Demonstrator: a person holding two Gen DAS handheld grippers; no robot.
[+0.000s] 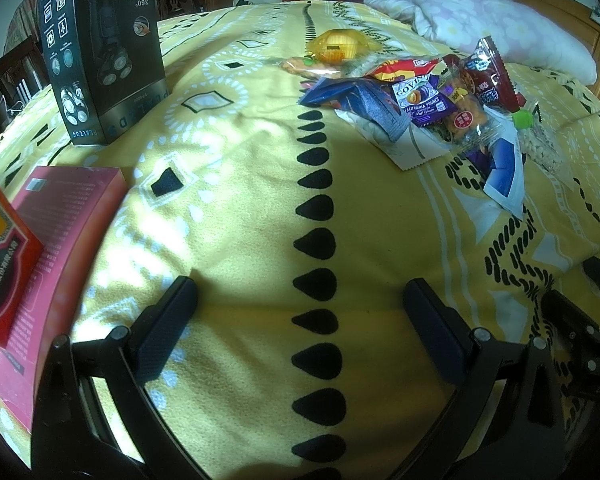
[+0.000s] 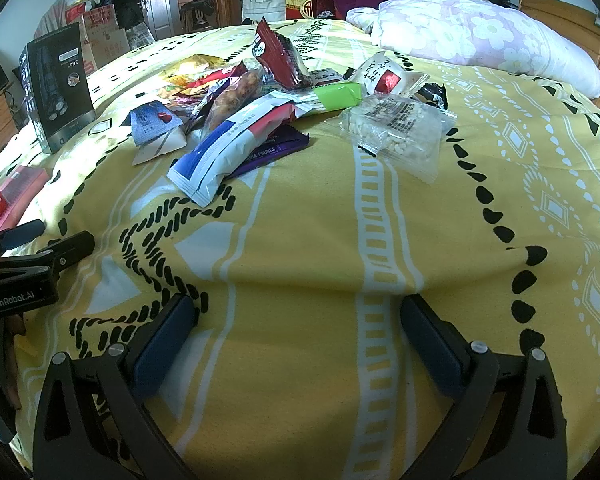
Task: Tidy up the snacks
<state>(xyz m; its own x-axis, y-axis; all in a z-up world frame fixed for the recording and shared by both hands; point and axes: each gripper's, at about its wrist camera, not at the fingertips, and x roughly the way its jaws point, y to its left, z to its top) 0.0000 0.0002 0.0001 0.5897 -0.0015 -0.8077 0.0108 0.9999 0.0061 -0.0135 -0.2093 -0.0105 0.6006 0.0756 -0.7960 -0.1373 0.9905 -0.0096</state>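
Note:
A heap of snack packets (image 1: 432,100) lies on the yellow patterned bedspread (image 1: 240,200), up and right in the left wrist view. It holds a purple prune packet (image 1: 422,102), a dark red packet (image 1: 490,76) and a yellow bag (image 1: 338,46). In the right wrist view the heap (image 2: 260,100) lies ahead, with a blue and white packet (image 2: 220,156), a green packet (image 2: 336,96) and a clear bag of white pieces (image 2: 396,128). My left gripper (image 1: 300,300) is open and empty, short of the heap. My right gripper (image 2: 298,316) is open and empty over bare bedspread (image 2: 320,240).
A black shaver box (image 1: 100,48) stands at the left, with a pink box (image 1: 56,240) and a red box (image 1: 0,264) in front of it. A flowered pillow (image 2: 480,36) lies at the back right. The left gripper's body (image 2: 24,272) shows at the right wrist view's left edge.

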